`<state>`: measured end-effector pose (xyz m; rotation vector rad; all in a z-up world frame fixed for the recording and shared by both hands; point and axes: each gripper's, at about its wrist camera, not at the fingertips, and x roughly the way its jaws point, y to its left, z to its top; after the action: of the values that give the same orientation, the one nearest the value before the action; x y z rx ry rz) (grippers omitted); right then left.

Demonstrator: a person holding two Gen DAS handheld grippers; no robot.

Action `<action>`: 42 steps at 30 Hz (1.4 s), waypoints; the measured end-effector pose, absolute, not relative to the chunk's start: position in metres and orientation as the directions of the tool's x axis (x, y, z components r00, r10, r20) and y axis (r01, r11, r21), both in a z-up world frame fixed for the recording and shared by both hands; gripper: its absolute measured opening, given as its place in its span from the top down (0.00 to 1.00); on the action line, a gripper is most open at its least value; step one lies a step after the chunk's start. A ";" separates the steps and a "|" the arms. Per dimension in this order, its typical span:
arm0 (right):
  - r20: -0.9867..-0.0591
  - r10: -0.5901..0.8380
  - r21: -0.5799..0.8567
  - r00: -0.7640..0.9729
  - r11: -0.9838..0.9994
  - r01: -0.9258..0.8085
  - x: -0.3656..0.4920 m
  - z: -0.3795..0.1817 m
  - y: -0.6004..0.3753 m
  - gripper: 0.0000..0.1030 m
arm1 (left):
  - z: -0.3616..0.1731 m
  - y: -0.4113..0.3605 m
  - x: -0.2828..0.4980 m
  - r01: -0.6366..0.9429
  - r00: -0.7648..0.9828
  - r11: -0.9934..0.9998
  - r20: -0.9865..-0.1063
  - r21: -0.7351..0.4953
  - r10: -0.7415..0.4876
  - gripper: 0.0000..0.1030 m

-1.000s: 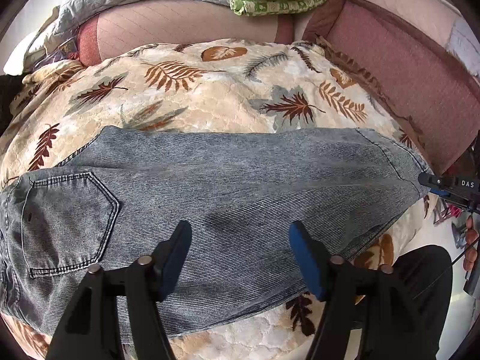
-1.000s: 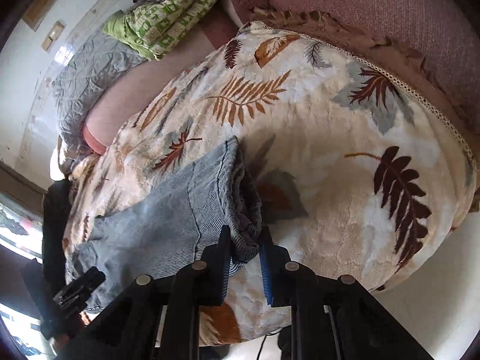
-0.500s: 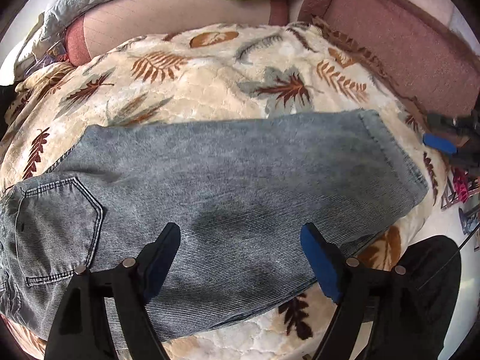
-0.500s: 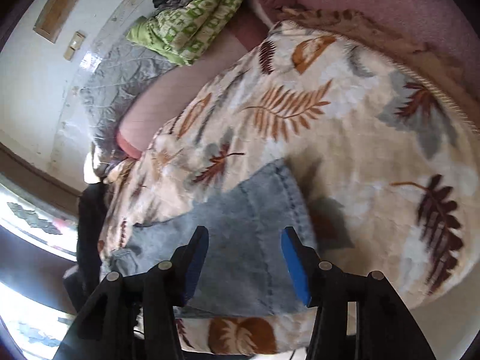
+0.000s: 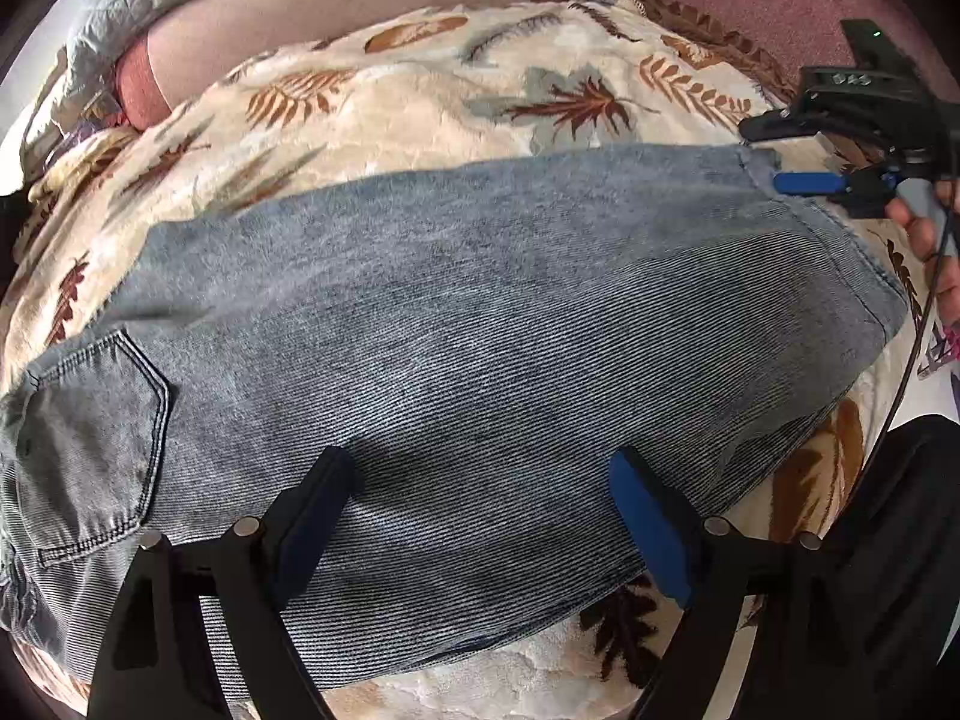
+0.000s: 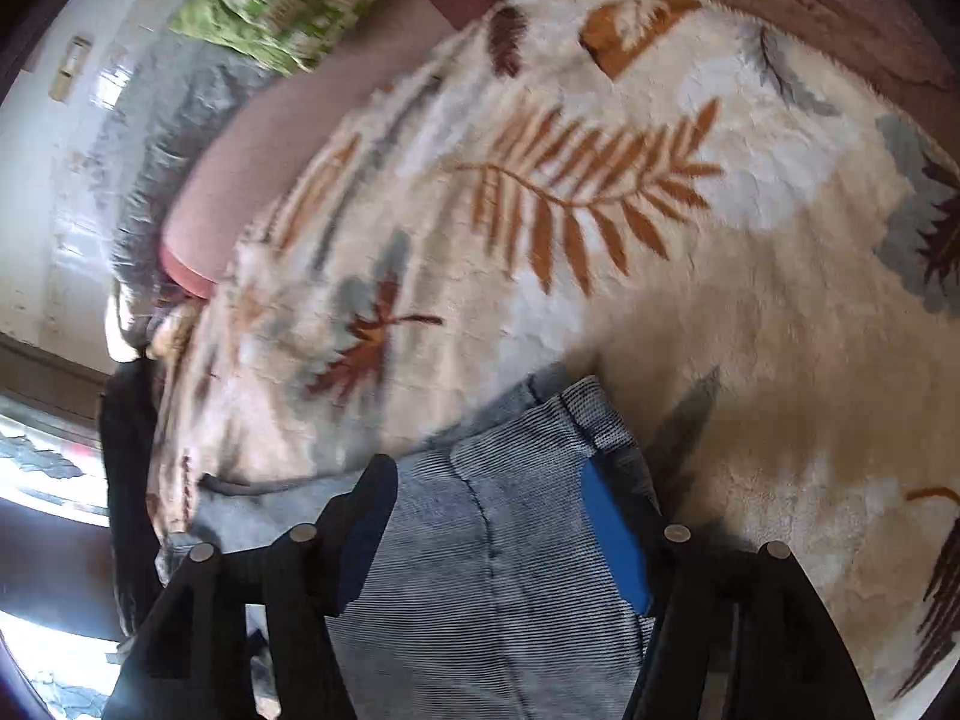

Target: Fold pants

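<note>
- The jeans [image 5: 480,324] lie flat across the leaf-print blanket [image 5: 420,102], the hem now spread out, no longer bunched.
- The right gripper [image 6: 492,516] has released the hem; its jaws are opening above it.
- The left gripper [image 5: 480,510] has come lower, jaws opening wide, holding nothing.
</note>
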<state>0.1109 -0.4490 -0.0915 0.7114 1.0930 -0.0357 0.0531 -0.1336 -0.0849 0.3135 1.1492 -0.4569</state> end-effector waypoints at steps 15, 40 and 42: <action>-0.776 0.549 0.508 0.309 0.836 -0.209 0.192 -0.026 -0.221 0.35 | -0.053 0.059 0.076 0.058 0.540 0.983 -0.823 -0.174 -0.178 0.15; -0.916 0.093 -0.128 0.391 0.855 -0.503 0.257 -0.099 -0.015 0.95 | -0.082 0.126 0.097 -0.157 0.574 0.986 -0.818 -0.053 0.047 0.15; -0.922 0.097 -0.114 0.375 0.857 -0.503 0.259 -0.102 -0.017 0.94 | -0.079 0.127 0.097 -0.161 0.567 0.985 -0.823 -0.065 0.038 0.15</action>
<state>0.2591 -0.0169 -0.1019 -0.4118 1.1280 0.3984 0.0975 0.1271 -0.0785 -0.1377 0.9618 0.1174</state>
